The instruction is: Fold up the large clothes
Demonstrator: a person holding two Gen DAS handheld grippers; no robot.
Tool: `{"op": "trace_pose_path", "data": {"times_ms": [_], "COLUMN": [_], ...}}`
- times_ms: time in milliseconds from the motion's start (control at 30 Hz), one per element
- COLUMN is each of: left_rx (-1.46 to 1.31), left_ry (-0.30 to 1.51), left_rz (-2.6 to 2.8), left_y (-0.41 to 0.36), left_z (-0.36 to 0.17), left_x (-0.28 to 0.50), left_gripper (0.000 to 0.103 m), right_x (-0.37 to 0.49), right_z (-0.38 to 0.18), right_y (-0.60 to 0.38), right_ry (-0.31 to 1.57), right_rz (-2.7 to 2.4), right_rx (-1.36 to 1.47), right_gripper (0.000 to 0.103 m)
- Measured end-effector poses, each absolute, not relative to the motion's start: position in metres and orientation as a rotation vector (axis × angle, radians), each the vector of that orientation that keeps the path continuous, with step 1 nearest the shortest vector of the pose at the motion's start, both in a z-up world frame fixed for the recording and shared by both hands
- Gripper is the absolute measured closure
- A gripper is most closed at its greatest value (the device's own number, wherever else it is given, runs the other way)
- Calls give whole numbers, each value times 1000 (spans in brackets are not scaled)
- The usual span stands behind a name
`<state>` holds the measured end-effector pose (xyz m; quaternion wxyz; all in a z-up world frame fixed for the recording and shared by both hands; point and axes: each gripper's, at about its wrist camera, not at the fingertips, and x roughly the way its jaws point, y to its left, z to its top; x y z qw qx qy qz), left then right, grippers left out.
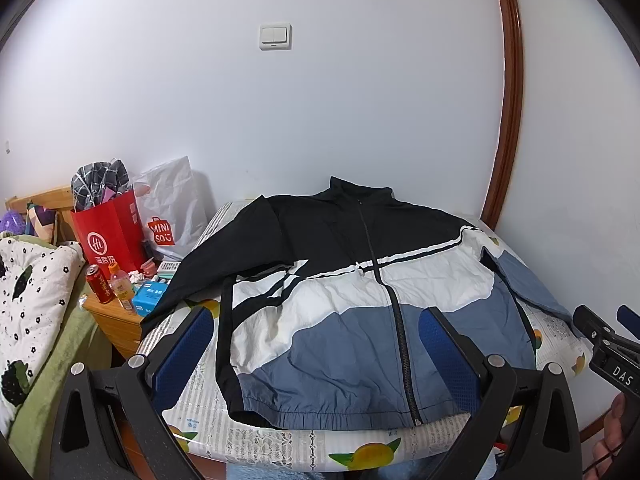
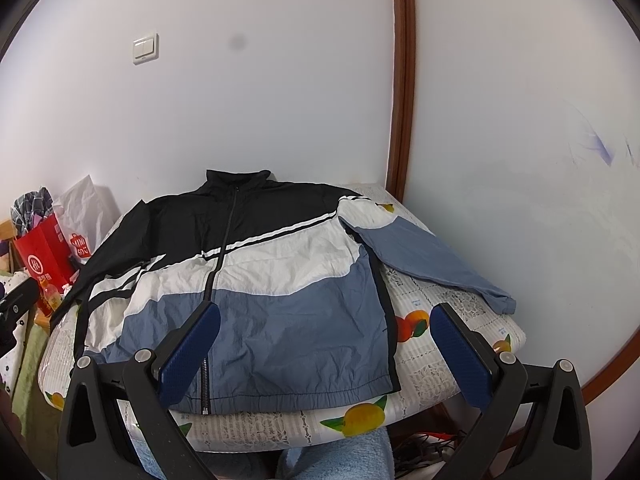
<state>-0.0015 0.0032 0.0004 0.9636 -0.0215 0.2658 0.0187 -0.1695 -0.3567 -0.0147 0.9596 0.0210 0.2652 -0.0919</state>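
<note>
While both tools hang above the near edge of the table, neither one grips anything. The left gripper has its blue pads spread wide, framing the jacket's lower left front without touching the cloth. The right gripper is likewise released, its jaws far apart, one pad over the zipper line and the other past the jacket's right hem.

Beyond them, the jacket lies face up and zipped on the fruit-print tablecloth, collar toward the white wall, hem along the near edge. Its right sleeve stretches flat toward the wall corner. Its left sleeve is folded partway across the chest, the black cuff running down toward the hem.

Bare cloth shows to the right of the hem and along the front edge. To the left, the table ends close beside a nightstand crowded with a red bag, a can and a bottle.
</note>
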Motion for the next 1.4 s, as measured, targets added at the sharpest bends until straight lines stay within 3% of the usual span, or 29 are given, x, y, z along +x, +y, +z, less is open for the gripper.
{"op": "trace_pose_path", "data": {"times_ms": [767,1267,1400], "left_rx": [-51,-95,-107], "left_ry": [567,762,795], "left_rz": [94,187,237], "left_y": [23,99,127], "left_z": [-17,-75,-89], "left_x": [33,118,136], "left_gripper": [0,1,1], "right_x": [-135,-42,-16], "right_z": [-30,-55,-62], "right_y": [-356,-355,-343], "right_ry": [586,655,671], "right_rz": [-194,-95,-65], "right_rx": [41,77,80], "right_gripper": [0,1,5]}}
